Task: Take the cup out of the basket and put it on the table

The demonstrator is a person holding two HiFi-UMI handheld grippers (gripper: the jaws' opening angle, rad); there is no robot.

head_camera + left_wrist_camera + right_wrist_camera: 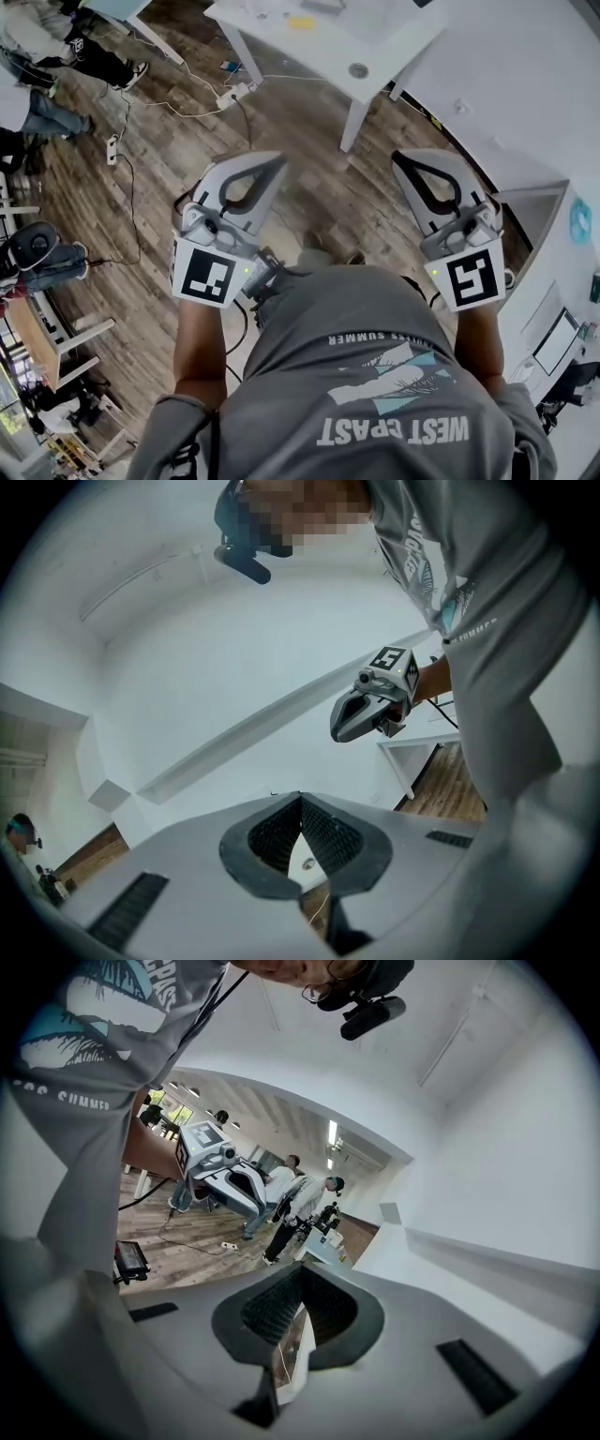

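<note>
Head view: two hand-held grippers point(267, 161) point(410, 159), jaws together.

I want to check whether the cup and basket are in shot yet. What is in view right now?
floor: one, brown wood, below everything
table: one, white, top centre of head view
other white furniture: right side, kind unclear
power strips: two, white, on the floor, upper left
cables: several, dark and white, on the floor
bystanders: at least three, left edge
cup, basket: none visible in any view
shirt: one, grey, on the person
left gripper: one, light grey, shut, empty
right gripper: one, light grey, shut, empty
</note>
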